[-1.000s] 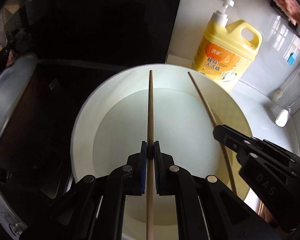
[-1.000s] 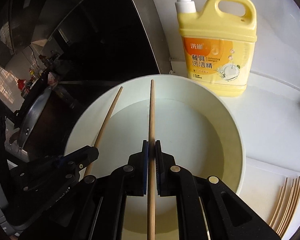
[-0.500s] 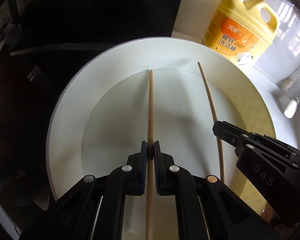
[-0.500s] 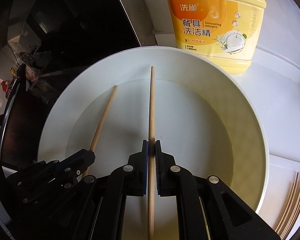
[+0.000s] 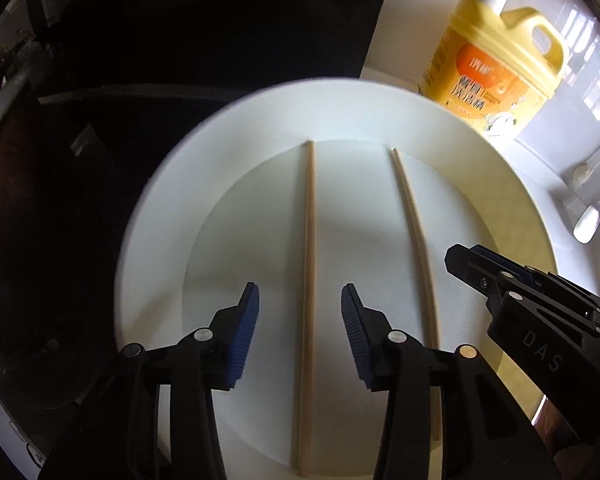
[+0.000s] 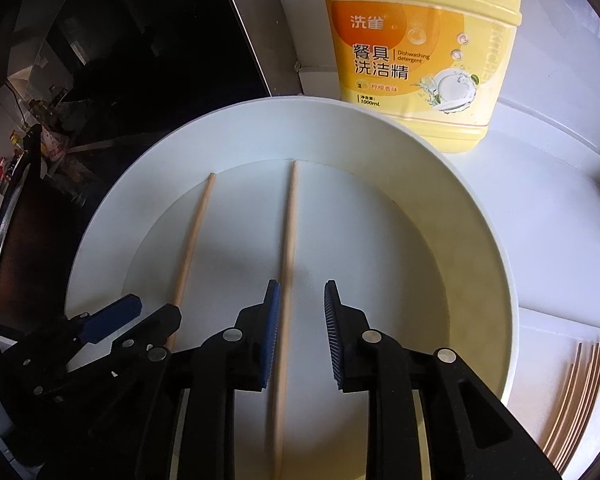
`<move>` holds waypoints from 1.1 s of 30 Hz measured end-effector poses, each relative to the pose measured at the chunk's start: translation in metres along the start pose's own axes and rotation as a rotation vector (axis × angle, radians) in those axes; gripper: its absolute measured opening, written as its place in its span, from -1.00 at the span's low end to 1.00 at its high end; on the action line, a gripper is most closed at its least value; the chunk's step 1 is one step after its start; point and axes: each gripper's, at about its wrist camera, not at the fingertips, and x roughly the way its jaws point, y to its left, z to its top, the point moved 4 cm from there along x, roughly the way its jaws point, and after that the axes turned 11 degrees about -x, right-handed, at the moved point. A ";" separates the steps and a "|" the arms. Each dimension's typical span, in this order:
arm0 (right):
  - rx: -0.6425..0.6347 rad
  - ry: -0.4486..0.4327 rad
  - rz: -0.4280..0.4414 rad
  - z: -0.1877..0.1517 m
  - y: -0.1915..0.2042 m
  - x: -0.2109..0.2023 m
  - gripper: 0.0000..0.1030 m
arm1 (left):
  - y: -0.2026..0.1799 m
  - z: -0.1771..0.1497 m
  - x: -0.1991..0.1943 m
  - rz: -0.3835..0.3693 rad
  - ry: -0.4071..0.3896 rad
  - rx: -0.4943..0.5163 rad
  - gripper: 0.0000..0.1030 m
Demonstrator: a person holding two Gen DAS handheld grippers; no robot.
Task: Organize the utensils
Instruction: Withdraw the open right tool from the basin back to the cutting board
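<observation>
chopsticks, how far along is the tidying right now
Done: two chopsticks lie side by side in the white bowl, one between the left tool's jaws, the other between the right tool's jaws. In hand: nothing gripped; both tools' jaws have just been opening and the pads stand off the sticks. Left: a bundle of loose chopsticks waits on the counter right of the bowl.

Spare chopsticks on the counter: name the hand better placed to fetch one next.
Right. The spare chopsticks lie past the bowl, nearest the right gripper; its jaws have just been opening, a chopstick between them.
</observation>
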 end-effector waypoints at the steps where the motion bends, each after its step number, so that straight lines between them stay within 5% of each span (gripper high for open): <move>1: 0.003 -0.005 0.001 -0.001 -0.001 -0.002 -0.50 | 0.001 -0.001 -0.005 0.009 -0.011 0.002 -0.02; 3: 0.014 -0.016 -0.002 -0.002 -0.005 -0.007 -0.43 | -0.002 -0.001 -0.011 0.013 -0.030 -0.001 0.17; 8: 0.025 -0.033 -0.007 -0.009 -0.009 -0.018 -0.36 | 0.001 -0.002 -0.024 0.023 -0.046 -0.009 0.23; 15: 0.030 -0.070 -0.033 -0.018 -0.004 -0.036 0.05 | 0.014 -0.005 -0.034 0.041 -0.072 -0.028 0.46; 33: 0.022 -0.134 -0.049 -0.039 -0.004 -0.074 0.21 | 0.016 -0.017 -0.070 0.040 -0.115 -0.080 0.83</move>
